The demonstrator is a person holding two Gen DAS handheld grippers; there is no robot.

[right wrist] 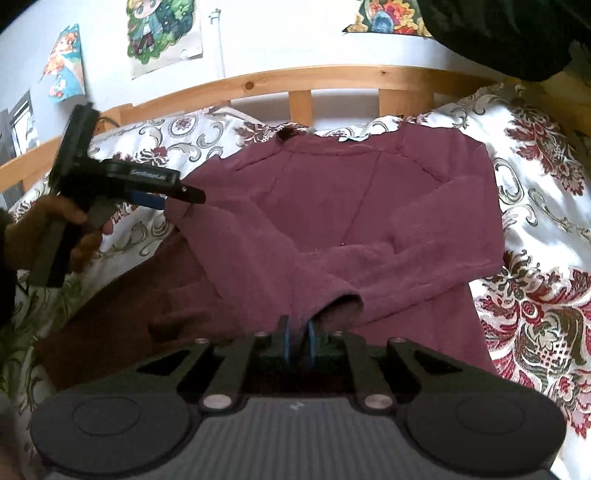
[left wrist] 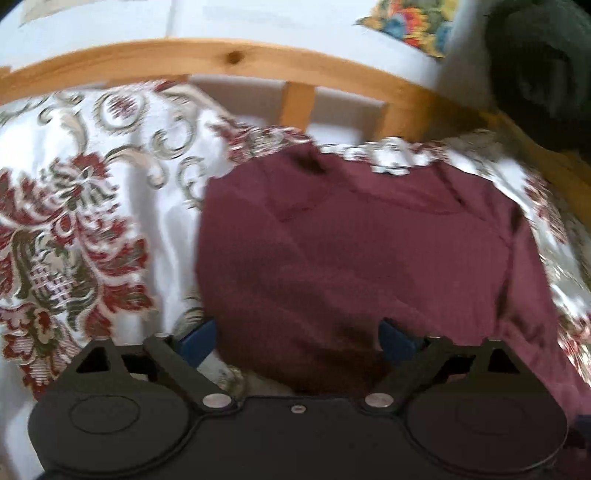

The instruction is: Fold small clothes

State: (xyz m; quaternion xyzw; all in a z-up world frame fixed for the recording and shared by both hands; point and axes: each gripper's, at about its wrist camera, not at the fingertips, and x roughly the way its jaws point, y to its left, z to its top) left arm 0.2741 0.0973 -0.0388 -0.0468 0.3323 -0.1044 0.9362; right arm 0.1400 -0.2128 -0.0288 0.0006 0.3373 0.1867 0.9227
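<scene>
A maroon long-sleeved top (right wrist: pixel 332 206) lies on the patterned bedspread, neck toward the headboard, both sleeves folded across its front. It fills the left wrist view (left wrist: pixel 351 258). My right gripper (right wrist: pixel 299 341) is shut on the cuff of the left sleeve (right wrist: pixel 343 299), near the top's lower middle. My left gripper (left wrist: pixel 297 339) is open, its blue fingertips (left wrist: pixel 199 343) wide apart over the top's left edge. In the right wrist view the left gripper (right wrist: pixel 166 197) hovers at the top's left shoulder fold; whether it touches the cloth is unclear.
The bedspread (right wrist: pixel 535 229) is white with red and olive flowers. A wooden slatted headboard (right wrist: pixel 299 79) runs behind the top. A dark cloth (right wrist: pixel 498 37) hangs at the upper right. Posters (right wrist: pixel 162 33) are on the wall.
</scene>
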